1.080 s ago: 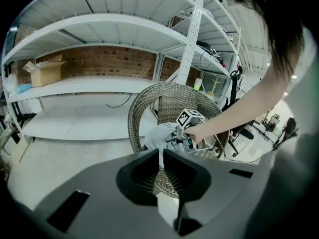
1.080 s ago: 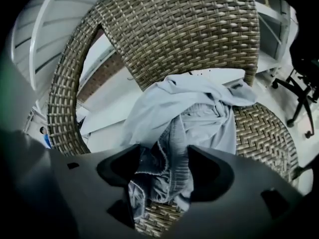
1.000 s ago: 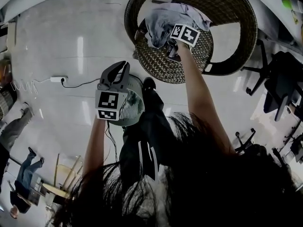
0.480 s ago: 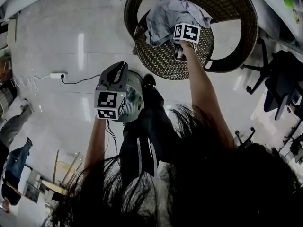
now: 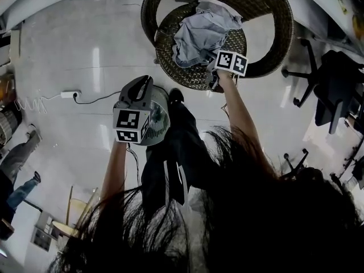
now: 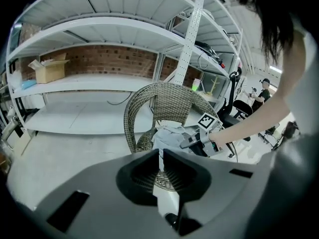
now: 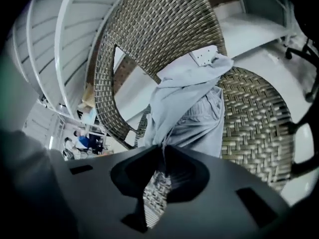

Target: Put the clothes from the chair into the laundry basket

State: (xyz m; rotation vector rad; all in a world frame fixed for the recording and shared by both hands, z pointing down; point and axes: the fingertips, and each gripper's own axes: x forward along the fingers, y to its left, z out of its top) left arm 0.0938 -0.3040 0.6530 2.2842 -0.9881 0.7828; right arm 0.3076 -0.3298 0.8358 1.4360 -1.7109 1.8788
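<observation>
A pile of grey clothes lies on the seat of a round wicker chair. My right gripper is at the pile's near edge. Its jaws have just been closing and now pinch a fold of the grey cloth, which stretches up from them. My left gripper hovers over the floor short of the chair. Its jaws are shut on a thin pale edge, and the round pale laundry basket hangs right under it.
A power strip with its cable lies on the floor to the left. Office chairs stand at the right. White shelving with a cardboard box runs behind the wicker chair. People stand at the far left.
My right gripper has closed on the grey cloth and drawn back from the middle of the seat to its near edge. The left gripper and basket have barely shifted.
</observation>
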